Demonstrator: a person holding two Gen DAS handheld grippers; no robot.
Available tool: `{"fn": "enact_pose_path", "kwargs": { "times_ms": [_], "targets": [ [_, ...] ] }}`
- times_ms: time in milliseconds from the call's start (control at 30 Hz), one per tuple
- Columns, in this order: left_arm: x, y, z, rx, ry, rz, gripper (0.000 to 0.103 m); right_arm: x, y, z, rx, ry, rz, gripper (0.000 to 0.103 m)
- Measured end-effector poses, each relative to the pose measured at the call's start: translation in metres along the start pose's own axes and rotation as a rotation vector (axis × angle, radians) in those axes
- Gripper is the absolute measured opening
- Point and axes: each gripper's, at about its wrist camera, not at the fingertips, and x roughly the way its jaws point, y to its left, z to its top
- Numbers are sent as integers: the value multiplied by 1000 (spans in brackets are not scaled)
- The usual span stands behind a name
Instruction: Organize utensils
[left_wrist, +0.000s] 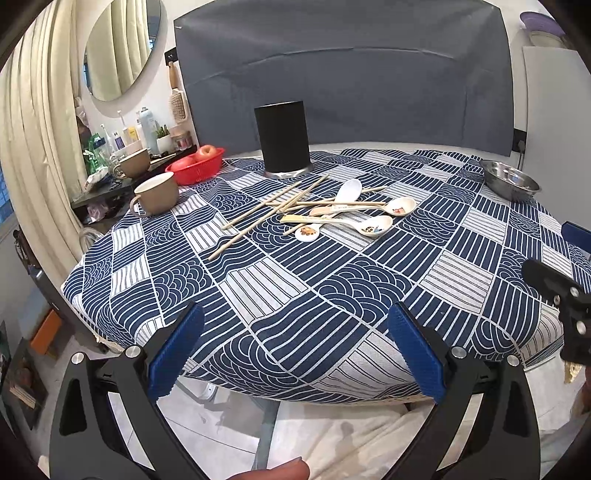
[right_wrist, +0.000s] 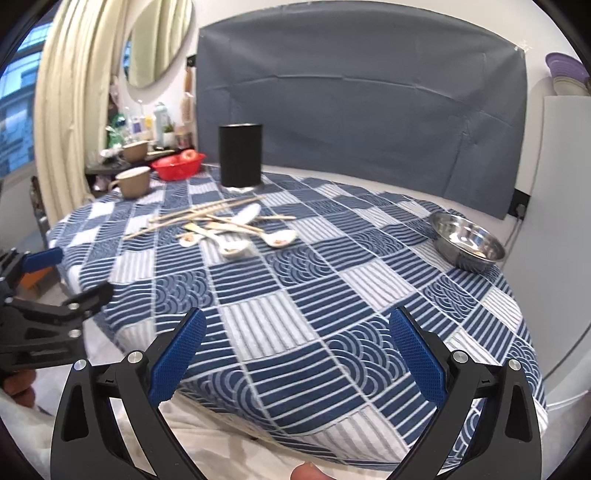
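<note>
Left gripper (left_wrist: 295, 328): fingers spread wide and gripping nothing, poised over the near edge of the worktop (left_wrist: 369, 295).
Right gripper (right_wrist: 295, 332): same story, fingers parted and bare, hanging at the near edge; its view is a little blurred.
Utensils: all in one loose heap mid-worktop, well apart from both grippers. Wooden chopsticks (left_wrist: 258, 218) fan out and cross each other; ceramic soup spoons (left_wrist: 373, 225) lie tangled with them, one plain white, the others with painted bowls.
Holder: the black cylinder (left_wrist: 282, 142) stands upright just behind the heap, near but not touching as far as I can tell. It looks like the likely home for the utensils.
Progress: nothing sticks up from the holder's rim, so by my reading the sorting has not begun; every chopstick and spoon is left to do.
Around: a brown mug (left_wrist: 157, 197) and a red basket of apples (left_wrist: 195, 166) sit to the left, a steel bowl (left_wrist: 511, 181) far right.
In the way: the path to the heap is open. The trouble I'd expect is the overlap itself, with chopsticks lying over spoon handles, so lifting one may drag another.
</note>
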Motion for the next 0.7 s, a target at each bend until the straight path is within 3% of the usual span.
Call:
{"fn": "enact_pose_path", "kwargs": {
  "times_ms": [300, 700],
  "targets": [
    [18, 2, 2, 92, 55, 31, 97, 17, -14, 15, 10, 7, -35, 95],
    [49, 27, 27, 113, 138, -14, 97, 69, -39, 56, -10, 81, -139, 95]
  ]
}}
